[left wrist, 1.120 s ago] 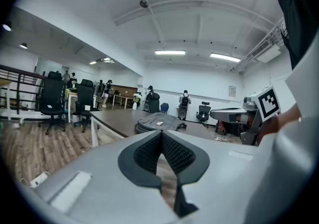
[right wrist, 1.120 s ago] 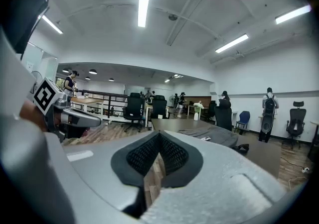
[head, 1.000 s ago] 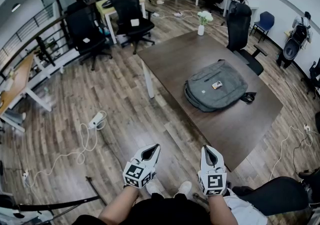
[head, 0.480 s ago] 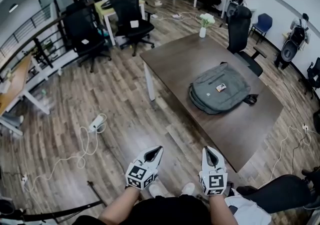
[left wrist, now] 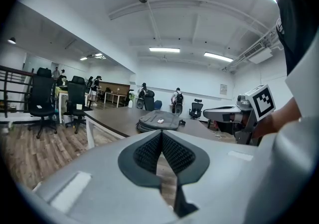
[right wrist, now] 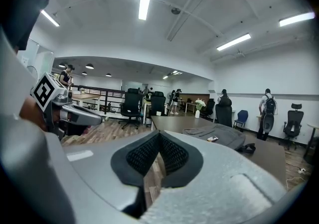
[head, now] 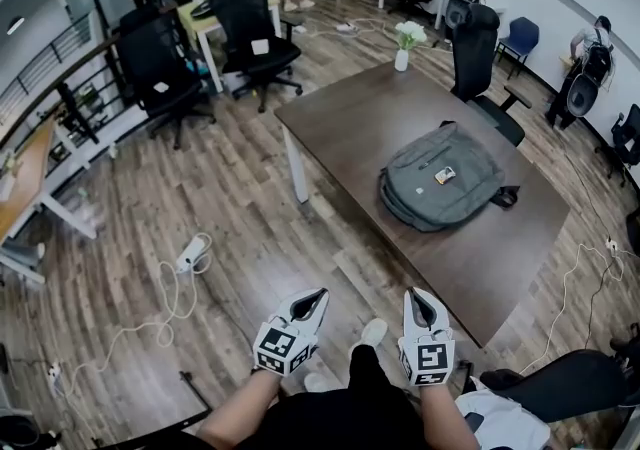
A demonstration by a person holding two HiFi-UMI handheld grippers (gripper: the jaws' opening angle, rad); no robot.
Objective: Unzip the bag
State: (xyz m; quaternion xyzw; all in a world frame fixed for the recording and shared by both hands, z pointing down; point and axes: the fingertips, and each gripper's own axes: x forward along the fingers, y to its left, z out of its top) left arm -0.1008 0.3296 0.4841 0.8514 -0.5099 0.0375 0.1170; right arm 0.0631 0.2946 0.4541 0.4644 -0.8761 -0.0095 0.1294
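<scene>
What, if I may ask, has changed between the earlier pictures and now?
The person's white shoe has stepped forward toward the dark brown table. Nothing was taken or released: left gripper and right gripper stay shut, empty; the grey fabric backpack lies untouched on it.

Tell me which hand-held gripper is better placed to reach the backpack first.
Right, probably. The backpack lies on the table ahead and to the right, and the right hand-held gripper sits nearer that table's edge than the left hand-held gripper. Both are shut, empty and short of the table.
</scene>
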